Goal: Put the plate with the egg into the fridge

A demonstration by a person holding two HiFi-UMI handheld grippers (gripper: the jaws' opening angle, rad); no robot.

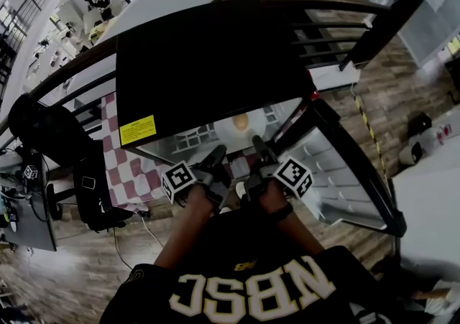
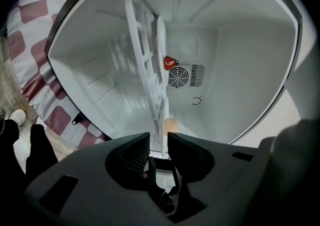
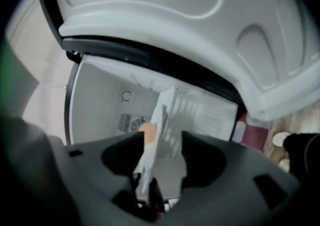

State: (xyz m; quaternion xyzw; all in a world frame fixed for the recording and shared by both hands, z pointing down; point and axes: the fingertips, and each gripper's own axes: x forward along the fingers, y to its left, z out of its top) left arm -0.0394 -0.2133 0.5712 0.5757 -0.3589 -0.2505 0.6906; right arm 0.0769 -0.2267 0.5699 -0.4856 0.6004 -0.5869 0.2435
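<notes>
- Fridge [image 1: 208, 64]: black-topped, standing directly in front of you with its door [image 1: 338, 179] swung open at its right side; the white interior faces you
- Plate [image 1: 224, 128]: white, inside the fridge's compartment, just past the front opening; in the left gripper view it shows edge-on [image 2: 161, 59] close alongside the fridge's white shelf [image 2: 141, 54], and whether the two touch cannot be told
- Egg [image 1: 240, 121]: pale orange, lying on the plate within the fridge; it shows just beyond the jaws in the left gripper view [image 2: 172, 125] and the right gripper view [image 3: 147, 132]
- Left tool [image 1: 215, 154]: at the fridge's opening, your hand behind it; its jaws [image 2: 158, 137] are drawn close together on the near rim of the plate
- Right tool [image 1: 259, 144]: beside the left tool at the fridge's opening; its jaws [image 3: 164, 137] stand apart, with the plate's rim [image 3: 150, 155] between them and lying nearer one jaw
- Fan vent [image 2: 186, 75]: round grille on the fridge's back wall, with a small red part [image 2: 170, 61] just beside it
- Chequered cloth [image 1: 118, 164]: red and white, at the fridge's left side
</notes>
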